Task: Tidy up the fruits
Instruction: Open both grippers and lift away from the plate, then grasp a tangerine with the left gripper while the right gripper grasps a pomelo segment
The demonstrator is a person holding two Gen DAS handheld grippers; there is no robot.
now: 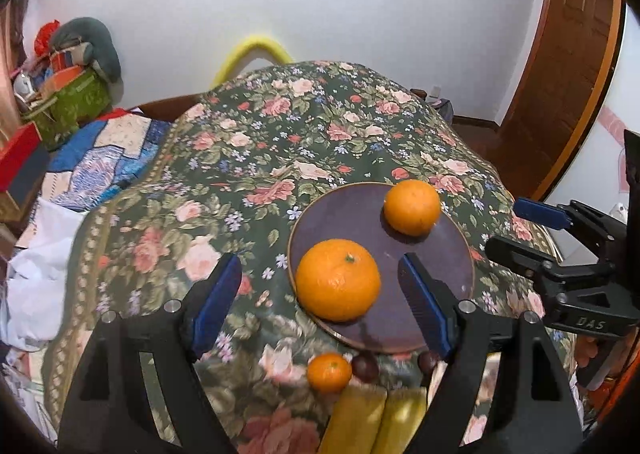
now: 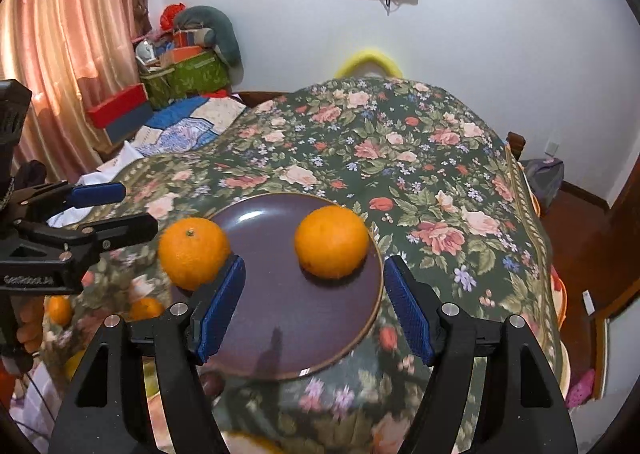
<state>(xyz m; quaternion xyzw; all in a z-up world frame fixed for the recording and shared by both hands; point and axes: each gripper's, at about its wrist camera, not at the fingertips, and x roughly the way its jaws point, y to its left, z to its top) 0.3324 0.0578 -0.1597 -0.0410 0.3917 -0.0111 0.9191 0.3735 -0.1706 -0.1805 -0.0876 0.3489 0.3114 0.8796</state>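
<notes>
Oranges (image 1: 338,280) on plate (image 1: 448,274), beyond open left gripper (image 1: 320,290)

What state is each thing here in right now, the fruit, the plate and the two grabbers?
Plate: flat on the cloth, holding two oranges.
Near orange: on the plate, stem up.
Far orange: on the plate.
Small orange: off the plate.
Left gripper: open, empty.
Right gripper: open, empty.

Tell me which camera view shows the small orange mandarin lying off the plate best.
The left wrist view. There the small orange mandarin lies on the floral tablecloth, just below the round dark purple plate, whole and unobstructed. The right wrist view shows only small, blurred orange fruits at lower left, partly hidden; I cannot tell which is this one.
</notes>
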